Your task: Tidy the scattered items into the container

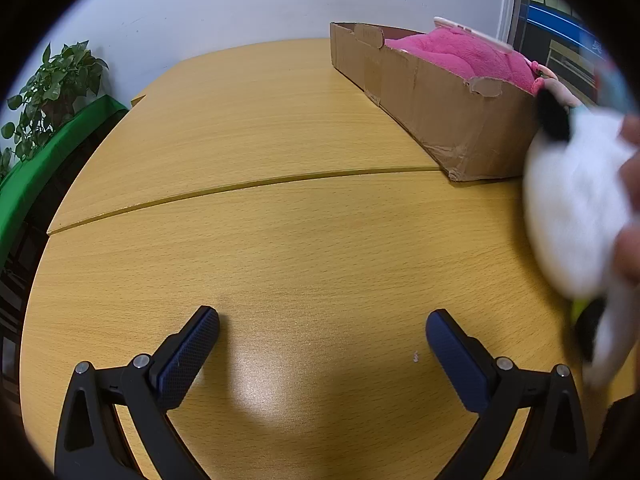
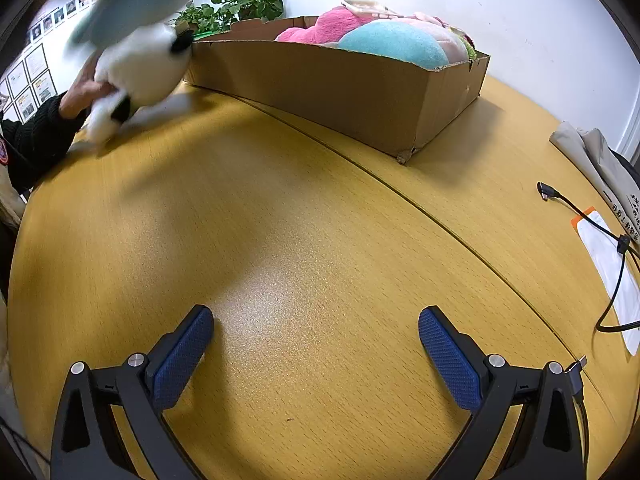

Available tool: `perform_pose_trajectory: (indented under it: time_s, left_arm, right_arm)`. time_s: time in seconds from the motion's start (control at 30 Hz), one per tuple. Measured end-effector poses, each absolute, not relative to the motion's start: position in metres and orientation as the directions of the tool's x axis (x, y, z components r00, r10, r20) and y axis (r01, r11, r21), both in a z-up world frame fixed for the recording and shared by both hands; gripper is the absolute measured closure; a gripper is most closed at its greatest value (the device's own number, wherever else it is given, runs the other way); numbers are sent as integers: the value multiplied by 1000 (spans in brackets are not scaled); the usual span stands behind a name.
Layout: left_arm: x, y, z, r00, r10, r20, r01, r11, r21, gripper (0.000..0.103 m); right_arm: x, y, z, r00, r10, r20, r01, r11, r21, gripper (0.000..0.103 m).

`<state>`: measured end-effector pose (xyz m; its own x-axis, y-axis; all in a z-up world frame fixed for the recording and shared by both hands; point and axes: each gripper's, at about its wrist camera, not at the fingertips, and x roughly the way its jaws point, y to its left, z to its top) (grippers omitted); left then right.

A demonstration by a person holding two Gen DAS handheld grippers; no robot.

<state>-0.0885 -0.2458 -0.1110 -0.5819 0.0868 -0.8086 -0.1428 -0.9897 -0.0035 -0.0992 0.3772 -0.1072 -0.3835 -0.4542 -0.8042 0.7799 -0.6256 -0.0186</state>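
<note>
cardboard box [image 2: 344,92] sits at your right gripper's [image 2: 316,340] twelve o'clock on the wooden table [image 2: 280,220], packed with pink plush [image 2: 320,28] and a blue cushion [image 2: 394,46]. a black cable [image 2: 612,240] lies at three o'clock. a bare hand [image 2: 82,94] holds a blurred white plush toy [image 2: 140,70] at ten o'clock, beside the box. your left gripper [image 1: 322,340] and right gripper both hover spread wide, holding nothing

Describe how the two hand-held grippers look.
The left hand-held gripper and the right hand-held gripper match: black angular frames with silver bolts and blue, textured fingertip pads. A black cable plug sits by the right one's frame.
</note>
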Motion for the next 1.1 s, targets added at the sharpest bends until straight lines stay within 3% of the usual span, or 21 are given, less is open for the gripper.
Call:
perform_pose_trajectory:
  time_s: [1.1]
  left_arm:
    - [-77, -244, -110, -582, 88, -809, -143, -990, -4, 0]
  right_arm:
    - [-100, 378, -107, -383, -454, -805, 781, -625, -19, 0]
